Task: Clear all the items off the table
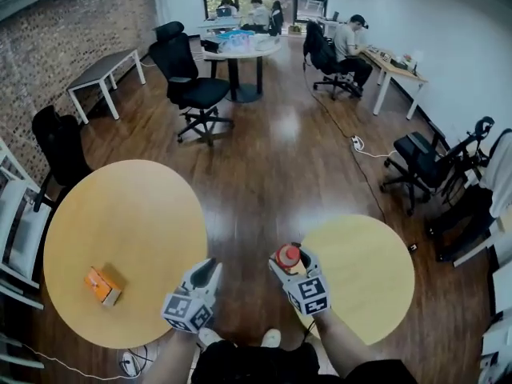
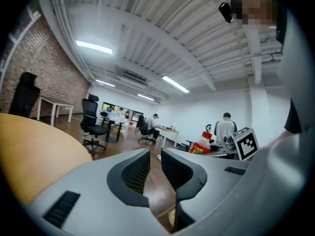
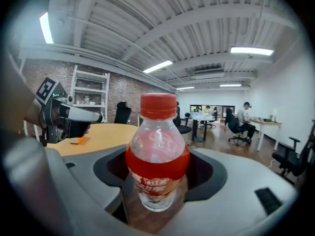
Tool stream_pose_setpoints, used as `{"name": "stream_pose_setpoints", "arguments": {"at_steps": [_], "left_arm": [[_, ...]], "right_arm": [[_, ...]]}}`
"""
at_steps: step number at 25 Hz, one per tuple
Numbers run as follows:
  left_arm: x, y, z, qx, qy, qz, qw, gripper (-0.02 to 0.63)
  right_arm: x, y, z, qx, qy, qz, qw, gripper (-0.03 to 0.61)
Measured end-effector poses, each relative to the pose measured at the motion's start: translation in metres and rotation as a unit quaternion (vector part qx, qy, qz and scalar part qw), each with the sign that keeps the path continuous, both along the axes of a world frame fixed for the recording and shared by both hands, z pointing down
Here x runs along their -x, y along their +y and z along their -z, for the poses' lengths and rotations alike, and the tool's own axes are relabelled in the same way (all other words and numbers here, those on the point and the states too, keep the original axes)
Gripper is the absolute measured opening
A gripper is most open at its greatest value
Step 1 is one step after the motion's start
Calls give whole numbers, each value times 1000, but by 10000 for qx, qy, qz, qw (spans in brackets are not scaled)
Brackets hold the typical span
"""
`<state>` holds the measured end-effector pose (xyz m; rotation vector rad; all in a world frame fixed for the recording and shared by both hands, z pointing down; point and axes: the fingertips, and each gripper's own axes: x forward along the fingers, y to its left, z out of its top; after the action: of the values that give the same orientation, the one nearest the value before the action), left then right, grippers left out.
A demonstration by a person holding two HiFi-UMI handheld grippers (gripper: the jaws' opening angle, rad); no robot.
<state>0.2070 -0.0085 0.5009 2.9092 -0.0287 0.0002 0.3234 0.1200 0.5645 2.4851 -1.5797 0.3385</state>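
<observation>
A clear bottle (image 3: 157, 154) with a red cap and red label stands upright between the jaws of my right gripper (image 3: 158, 181), which is shut on it. In the head view the bottle (image 1: 288, 256) and right gripper (image 1: 291, 264) hang over the floor between two round tables. My left gripper (image 1: 213, 267) is beside it, off the near right edge of the large round table (image 1: 128, 206). The jaws of my left gripper (image 2: 155, 167) stand a narrow gap apart with nothing between them. An orange box (image 1: 102, 286) lies on that table, left of the left gripper, and shows small in the right gripper view (image 3: 78, 140).
A smaller round wooden table (image 1: 372, 274) is at my right. Black office chairs (image 1: 188, 78) stand on the wooden floor beyond, one (image 1: 60, 146) against the large table's far left. People sit at desks at the back. A brick wall and shelving line the left side.
</observation>
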Motion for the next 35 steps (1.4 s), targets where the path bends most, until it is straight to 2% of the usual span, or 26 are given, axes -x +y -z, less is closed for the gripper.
{"name": "stream_pose_setpoints", "arguments": {"at_steps": [5,12,15,19,24,28,35], "left_arm": [[88,-97,6,61,234,1138,9932,63],[201,-193,18,-46,437,2068,9774,61],[251,-222,14,-92,432,2542,9661,61],[306,-247,4,33,390,3207,9464,46],[333,-266,-5,131,302,3822,9235,46],[338,-276,-10,239,309,4195,9069,46],[348,-289,-17,296,115,4606,8870,46]], "right_arm": [[60,-117,19,-111,95,988,9950,319],[150,-236,19,-131,40,1804,9835,319],[179,-280,15,-98,60,2101,9776,319],[200,-322,7,36,16,2397,9708,319],[207,-367,-8,219,-113,2766,9607,319],[211,-395,-29,500,-106,3203,9460,321],[211,-436,-62,824,-109,3452,9348,322]]}}
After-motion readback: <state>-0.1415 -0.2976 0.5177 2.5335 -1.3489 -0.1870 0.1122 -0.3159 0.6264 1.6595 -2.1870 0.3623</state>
